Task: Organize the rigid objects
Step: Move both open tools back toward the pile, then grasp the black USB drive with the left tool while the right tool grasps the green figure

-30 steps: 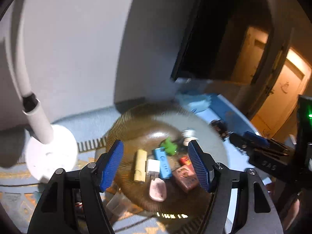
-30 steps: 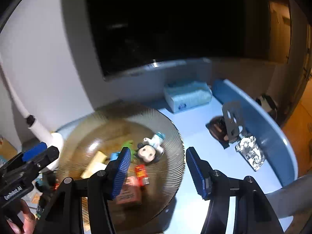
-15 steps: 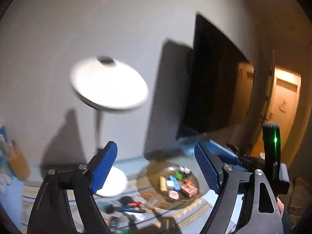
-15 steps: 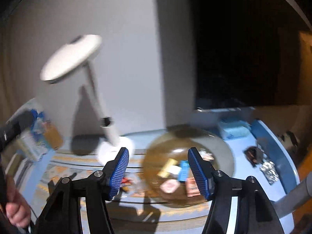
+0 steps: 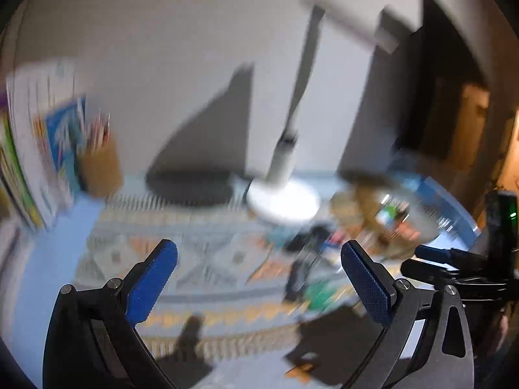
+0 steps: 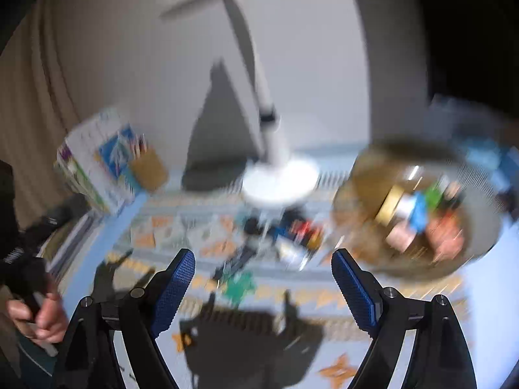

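Note:
Both views are motion-blurred. A brown glass bowl (image 6: 366,175) holding several small rigid items sits at the right of the patterned mat (image 6: 181,227); in the left wrist view the bowl (image 5: 421,201) lies far right. A pile of small objects (image 6: 285,233) lies loose on the mat in front of the lamp, with a green piece (image 6: 240,287) nearest. My right gripper (image 6: 262,270) hovers above this pile, jaws opening, nothing between them. My left gripper (image 5: 259,261) hangs over the mat left of the pile (image 5: 311,253), jaws opening and empty.
A white desk lamp (image 6: 279,178) stands mid-table behind the pile. A brown pencil cup (image 5: 100,168) and upright books (image 5: 29,149) stand at the left. A person's hand (image 6: 35,311) holds the left gripper's handle. A dark screen fills the back right.
Both grippers pulled back from the bowl and swung left, so the lamp, mat and loose pile came into view. Both pairs of jaws widened. The views blurred.

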Available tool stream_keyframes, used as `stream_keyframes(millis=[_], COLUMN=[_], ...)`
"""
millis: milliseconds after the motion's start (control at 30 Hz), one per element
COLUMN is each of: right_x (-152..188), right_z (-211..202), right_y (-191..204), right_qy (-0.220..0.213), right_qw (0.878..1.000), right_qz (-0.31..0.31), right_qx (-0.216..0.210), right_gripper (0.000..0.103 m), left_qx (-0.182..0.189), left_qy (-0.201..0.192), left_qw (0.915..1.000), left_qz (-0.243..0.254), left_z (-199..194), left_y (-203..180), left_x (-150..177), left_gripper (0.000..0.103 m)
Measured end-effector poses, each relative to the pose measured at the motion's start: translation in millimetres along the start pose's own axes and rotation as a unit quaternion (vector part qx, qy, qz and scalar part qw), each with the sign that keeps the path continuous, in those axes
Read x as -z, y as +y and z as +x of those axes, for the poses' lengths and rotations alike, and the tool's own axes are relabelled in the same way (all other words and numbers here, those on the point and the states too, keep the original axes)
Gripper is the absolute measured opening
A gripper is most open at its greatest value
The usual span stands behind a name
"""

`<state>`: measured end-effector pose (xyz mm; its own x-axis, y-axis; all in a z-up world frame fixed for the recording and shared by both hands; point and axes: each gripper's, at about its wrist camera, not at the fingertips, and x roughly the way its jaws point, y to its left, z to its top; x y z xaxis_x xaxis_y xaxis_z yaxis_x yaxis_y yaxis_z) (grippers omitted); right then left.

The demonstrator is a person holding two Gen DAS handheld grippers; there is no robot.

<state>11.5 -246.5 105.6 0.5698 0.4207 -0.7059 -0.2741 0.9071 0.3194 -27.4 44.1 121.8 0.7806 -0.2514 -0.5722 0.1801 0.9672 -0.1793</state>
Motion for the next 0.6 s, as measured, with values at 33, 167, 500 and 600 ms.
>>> stream_keyframes(millis=[33, 167, 500, 600], right_x=[7, 26, 40, 38], right_z=[18, 63, 121, 112], right_y=[2, 16, 35, 18], right_qy=[0.027, 0.088, 0.121, 0.117], right_qw=[1.000, 0.996, 0.989, 0.990], right_qz=[0.006, 0.004, -0.038, -0.008], right_qx=[-0.003, 0.001, 0.080, 0.073], right_gripper=[0.085, 0.085, 0.061, 0.058], left_qx=[-0.001, -0.007, 0.008, 0.018], left_qy=[0.021, 0.087, 0.106, 0.115], left_qw=[0.9998, 0.9961, 0.9938, 0.9920], left_qz=[-0.005, -0.010, 0.033, 0.050], left_z=[12, 61, 83, 92], left_y=[6, 13, -6, -17], left_x=[7, 31, 39, 38], left_gripper=[0.101, 0.101, 0.101, 0.101])
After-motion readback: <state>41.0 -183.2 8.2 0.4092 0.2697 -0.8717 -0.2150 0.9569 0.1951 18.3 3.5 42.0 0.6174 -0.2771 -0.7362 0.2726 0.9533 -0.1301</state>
